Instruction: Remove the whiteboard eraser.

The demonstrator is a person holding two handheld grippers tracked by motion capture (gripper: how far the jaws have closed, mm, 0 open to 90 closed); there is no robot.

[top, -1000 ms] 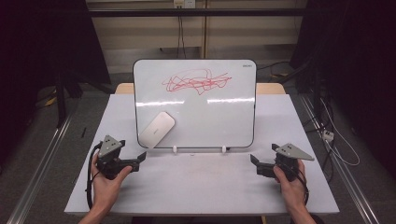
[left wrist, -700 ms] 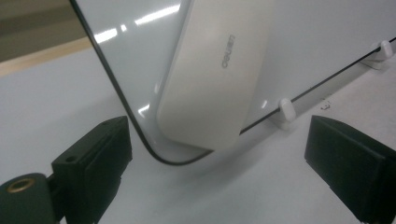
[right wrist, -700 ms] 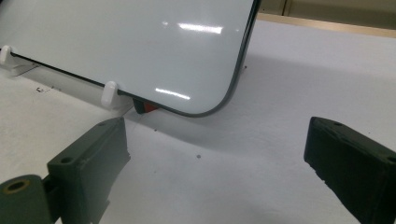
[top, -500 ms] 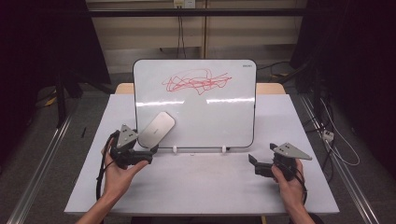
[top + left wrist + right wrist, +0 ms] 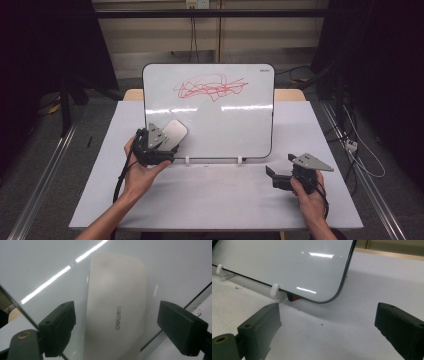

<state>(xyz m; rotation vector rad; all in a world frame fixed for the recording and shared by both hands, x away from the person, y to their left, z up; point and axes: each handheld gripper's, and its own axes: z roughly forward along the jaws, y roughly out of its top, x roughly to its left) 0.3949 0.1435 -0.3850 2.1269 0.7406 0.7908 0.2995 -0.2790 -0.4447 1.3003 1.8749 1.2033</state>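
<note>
eraser (image 5: 115,315) | white, oblong | lying tilted on whiteboard's (image 5: 225,125) lower-left face

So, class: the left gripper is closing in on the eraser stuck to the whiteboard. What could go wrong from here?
1. The left gripper has just been closing, yet its pads stand clear of the eraser; an off-centre squeeze might twist it or let it slip.
2. The whiteboard leans on small white clips; a push or pull could shift or tip it.
3. Dragging the eraser might scrape the board short of the red scribble.
</note>
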